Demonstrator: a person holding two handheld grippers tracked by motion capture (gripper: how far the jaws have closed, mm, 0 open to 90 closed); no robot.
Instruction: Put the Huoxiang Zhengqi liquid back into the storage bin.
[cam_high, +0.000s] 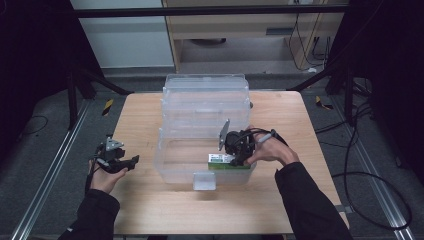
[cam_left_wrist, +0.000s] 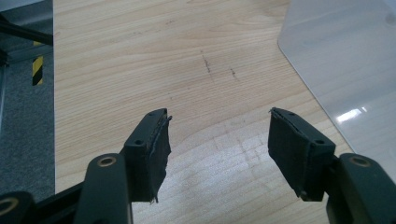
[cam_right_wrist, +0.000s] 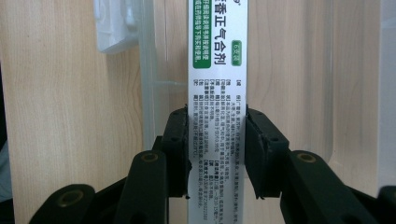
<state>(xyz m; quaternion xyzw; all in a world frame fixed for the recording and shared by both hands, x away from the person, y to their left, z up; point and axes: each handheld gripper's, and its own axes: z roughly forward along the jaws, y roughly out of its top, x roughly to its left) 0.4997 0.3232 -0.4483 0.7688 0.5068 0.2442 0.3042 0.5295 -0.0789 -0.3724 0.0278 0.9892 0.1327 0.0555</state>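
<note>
Your right gripper (cam_high: 239, 159) pinches a white and green carton (cam_high: 227, 162) across its narrow width, and in the right gripper view the two pads (cam_right_wrist: 177, 149) press flat on both long edges of the carton (cam_right_wrist: 217, 93), so the grip looks firm. The carton is low inside the clear plastic bin (cam_high: 175, 165), near the front wall and toward the bin's 4 o'clock corner, lying parallel to that wall; I cannot tell if it already touches the bottom. You hold it at one end and not at the middle, which I judge leaves room for the jaws to open without hitting the wall. The bin's lid (cam_high: 205, 97) stands folded back at 12 o'clock, so the opening is free from above, and the white latch (cam_high: 204, 181) hangs at the front at 6 o'clock. Your left gripper (cam_high: 131, 162) rests on the wooden table (cam_high: 140, 200) at 9 o'clock from the bin — its jaws are spread with nothing between them, and in the left gripper view the pads (cam_left_wrist: 159, 149) point toward the bin's corner (cam_left_wrist: 336, 70). It waits there well apart, probably to stay out of the way.
</note>
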